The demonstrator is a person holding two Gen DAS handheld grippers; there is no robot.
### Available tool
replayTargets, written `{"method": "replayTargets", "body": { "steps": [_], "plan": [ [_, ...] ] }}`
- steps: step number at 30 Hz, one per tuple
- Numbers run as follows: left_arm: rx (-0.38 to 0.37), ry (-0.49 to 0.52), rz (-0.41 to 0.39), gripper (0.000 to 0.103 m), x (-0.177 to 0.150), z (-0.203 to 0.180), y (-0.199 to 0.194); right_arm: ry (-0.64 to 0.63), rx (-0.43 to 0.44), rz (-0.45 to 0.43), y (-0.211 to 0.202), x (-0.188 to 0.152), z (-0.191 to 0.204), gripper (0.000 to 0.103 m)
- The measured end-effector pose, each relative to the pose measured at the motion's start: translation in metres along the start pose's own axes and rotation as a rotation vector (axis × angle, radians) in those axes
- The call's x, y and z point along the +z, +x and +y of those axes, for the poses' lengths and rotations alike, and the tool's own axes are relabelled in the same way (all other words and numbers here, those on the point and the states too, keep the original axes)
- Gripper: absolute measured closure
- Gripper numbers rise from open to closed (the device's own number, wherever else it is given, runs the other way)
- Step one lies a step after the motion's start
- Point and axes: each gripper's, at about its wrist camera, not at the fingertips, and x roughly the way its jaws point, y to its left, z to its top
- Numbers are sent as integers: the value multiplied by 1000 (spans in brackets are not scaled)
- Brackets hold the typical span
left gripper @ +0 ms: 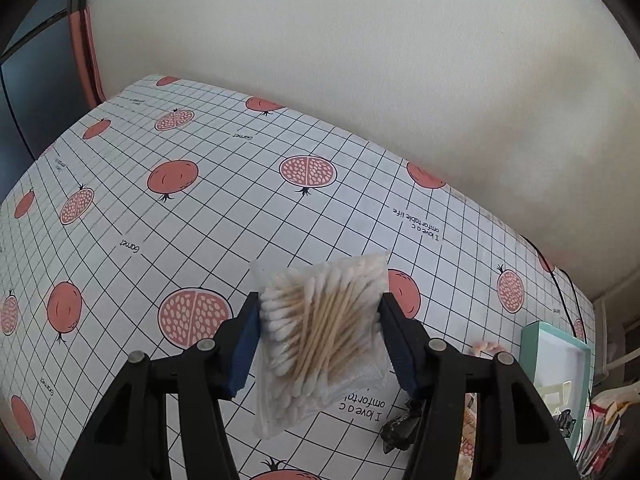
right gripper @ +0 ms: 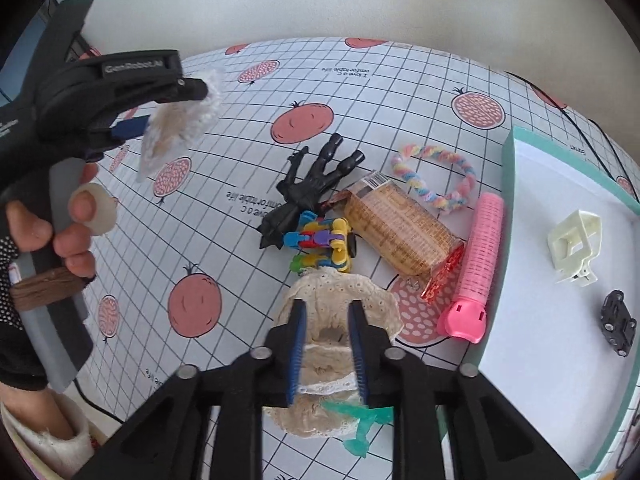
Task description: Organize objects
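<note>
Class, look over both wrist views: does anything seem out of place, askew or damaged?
Nothing looks damaged or spilled. The loose pile beside the teal box is simply unsorted: black toy hand, snack packet and pink roller lie at mixed angles, touching. The bag of cotton swabs hangs tilted in the left gripper.

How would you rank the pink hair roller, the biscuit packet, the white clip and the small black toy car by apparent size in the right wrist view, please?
1. biscuit packet and pink hair roller, too alike to separate
2. white clip
3. small black toy car
</note>
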Motion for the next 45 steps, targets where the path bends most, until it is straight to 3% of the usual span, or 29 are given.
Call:
{"method": "replayTargets", "body": {
  "steps": [1, 6, 18, 24, 28, 30, 35, 45],
  "plan": [
    [4, 2, 4, 43, 0, 0, 0, 0, 5, 4, 1, 0, 0, 57],
    [13, 21, 18, 43, 0, 3, -2, -22, 1, 49, 9, -5, 4, 43],
    [66, 163, 59, 43, -6, -12, -4, -104, -51, 158, 34, -19, 18, 40],
    [55, 188, 81, 43, -9, -18, 0, -158, -101, 158, 41, -23, 25, 40],
    [42, 191, 79, 43, -10, -21, -2, -207, -158, 135, 43, -27, 31, 52],
    [42, 192, 79, 43, -11, -22, -2, -206, -168, 128, 41, -27, 29, 63],
    [50, 194, 81, 43, -11, -22, -1, -180, -156, 101, 36, -26, 22, 75],
    [49, 192, 71, 43, -10, -23, -3, -123, -149, -53, -17, -8, 14, 77]
  ]
}}
